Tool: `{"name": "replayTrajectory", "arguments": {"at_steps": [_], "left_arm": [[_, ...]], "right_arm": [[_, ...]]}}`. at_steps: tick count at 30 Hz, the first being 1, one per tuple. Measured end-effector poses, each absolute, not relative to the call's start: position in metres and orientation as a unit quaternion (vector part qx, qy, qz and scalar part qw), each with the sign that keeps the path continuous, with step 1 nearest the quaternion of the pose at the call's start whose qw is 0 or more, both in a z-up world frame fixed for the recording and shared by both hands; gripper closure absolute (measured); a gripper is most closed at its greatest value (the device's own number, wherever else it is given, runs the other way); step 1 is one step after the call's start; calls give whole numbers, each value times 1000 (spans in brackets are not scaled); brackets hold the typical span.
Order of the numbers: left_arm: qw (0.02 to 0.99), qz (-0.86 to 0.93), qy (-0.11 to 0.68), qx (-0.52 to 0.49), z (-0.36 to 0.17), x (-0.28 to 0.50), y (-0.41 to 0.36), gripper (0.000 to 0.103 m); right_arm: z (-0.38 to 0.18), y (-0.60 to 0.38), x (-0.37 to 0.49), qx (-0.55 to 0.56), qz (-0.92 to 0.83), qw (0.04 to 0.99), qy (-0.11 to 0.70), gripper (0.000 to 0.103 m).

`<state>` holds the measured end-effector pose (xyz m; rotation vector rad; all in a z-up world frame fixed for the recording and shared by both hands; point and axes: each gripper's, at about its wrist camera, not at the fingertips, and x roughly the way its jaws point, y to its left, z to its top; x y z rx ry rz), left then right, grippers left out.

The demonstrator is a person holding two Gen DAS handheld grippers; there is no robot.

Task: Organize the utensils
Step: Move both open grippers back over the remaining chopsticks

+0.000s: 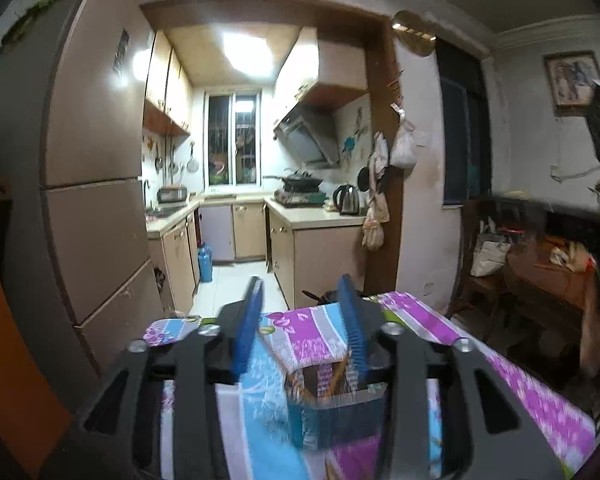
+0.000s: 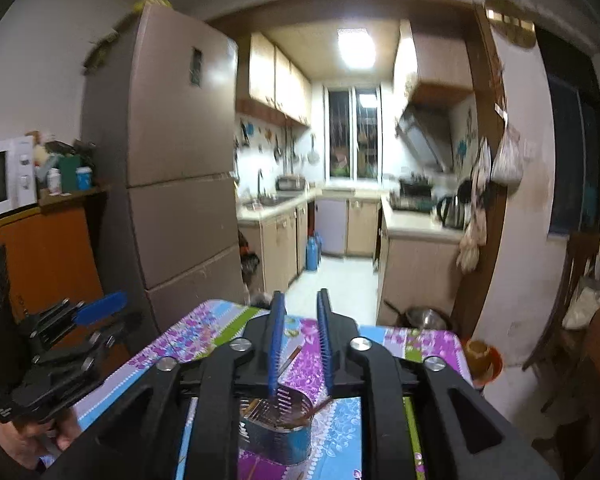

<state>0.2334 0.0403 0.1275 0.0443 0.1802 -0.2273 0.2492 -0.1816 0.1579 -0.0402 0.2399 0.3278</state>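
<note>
Floral tablecloth (image 2: 308, 364), utensil holder (image 2: 276, 432) below both tools, left (image 1: 300, 320) and right (image 2: 300, 336) parted, empty.

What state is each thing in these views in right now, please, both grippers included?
left gripper: jaws open, nothing between the pads.
right gripper: jaws slightly open, holding nothing.
utensil holder: upright on the table, utensils standing inside.
table: covered with a floral cloth.
fridge: doors closed.
microwave: door closed.
ceiling light: on.
lower cabinets: doors closed.
</note>
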Motion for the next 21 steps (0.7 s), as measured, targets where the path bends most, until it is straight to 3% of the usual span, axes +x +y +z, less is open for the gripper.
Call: {"name": "replayTrajectory", "arguments": {"at_steps": [5,10,14,21], "left_arm": [[983,-139,114,27,59,133,52,59],[969,-141,199,33,-38,65,51,59],[960,-139,242,27,-81,50,47,64],[960,-128,245,45,-107,54,36,74]], "right_arm": [[119,-199,155,-33,181,980,72,71],[37,-208,83,-26,183,978,95,71],[-13,-207,47,-17,178,977,119,71],[-77,-212,19,0,166,972,164,71]]}}
